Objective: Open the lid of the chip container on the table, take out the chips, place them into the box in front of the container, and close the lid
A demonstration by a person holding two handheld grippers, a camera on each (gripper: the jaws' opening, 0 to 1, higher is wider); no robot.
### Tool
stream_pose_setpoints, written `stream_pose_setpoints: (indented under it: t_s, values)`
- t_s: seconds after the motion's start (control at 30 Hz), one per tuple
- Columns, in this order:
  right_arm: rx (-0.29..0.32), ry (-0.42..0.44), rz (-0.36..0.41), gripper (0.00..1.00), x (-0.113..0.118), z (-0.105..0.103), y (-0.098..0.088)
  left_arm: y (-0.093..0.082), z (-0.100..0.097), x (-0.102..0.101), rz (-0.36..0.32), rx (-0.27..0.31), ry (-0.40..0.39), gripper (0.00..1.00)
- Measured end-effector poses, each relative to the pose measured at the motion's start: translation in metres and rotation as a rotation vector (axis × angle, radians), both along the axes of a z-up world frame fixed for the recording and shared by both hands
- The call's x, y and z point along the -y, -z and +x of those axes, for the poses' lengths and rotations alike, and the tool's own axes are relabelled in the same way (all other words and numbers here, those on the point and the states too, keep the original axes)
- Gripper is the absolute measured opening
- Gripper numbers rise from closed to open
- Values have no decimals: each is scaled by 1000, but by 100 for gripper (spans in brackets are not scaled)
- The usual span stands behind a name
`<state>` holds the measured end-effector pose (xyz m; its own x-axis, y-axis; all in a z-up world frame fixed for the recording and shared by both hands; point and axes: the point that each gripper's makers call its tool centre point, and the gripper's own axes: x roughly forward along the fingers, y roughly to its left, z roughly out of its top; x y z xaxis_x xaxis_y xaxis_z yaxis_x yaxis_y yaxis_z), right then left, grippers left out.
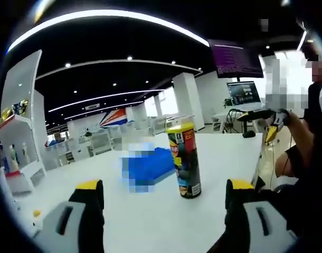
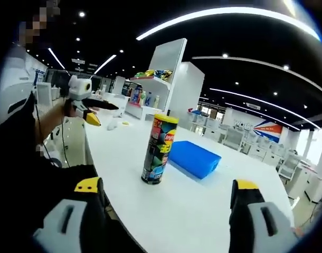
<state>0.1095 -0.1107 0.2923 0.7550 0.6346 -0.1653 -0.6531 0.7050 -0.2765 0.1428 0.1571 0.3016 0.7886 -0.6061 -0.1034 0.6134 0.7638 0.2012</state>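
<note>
Standing upright mid-table (image 2: 203, 211), chip container (image 2: 159, 149) kept lid on; blue box (image 2: 195, 157) lay just beyond. Left gripper (image 1: 164, 197) and right gripper (image 2: 169, 197) hovered spread, empty, framing it for approach.

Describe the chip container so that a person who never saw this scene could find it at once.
Look at the large white table. Near its middle stands a tall, narrow chip container, upright, with its yellow lid on top. A low, flat blue box lies just beside it; the container is the only tall cylinder there, with a dark, colourful printed label.
</note>
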Motion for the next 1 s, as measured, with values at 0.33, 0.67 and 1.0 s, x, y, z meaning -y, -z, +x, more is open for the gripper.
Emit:
stream_pose_setpoints:
  t_s: [0.33,0.67,1.0]
  values:
    - [0,-34,3,94,-15,4,0,6,23,52,-16,-23,134,95]
    - [-6,-30,3,94,-13,4,3,23,43,93,-12,2,280,95]
    - [-13,-33,-10,94,-11,2,9,47,63,118,-114,-51,394,95]
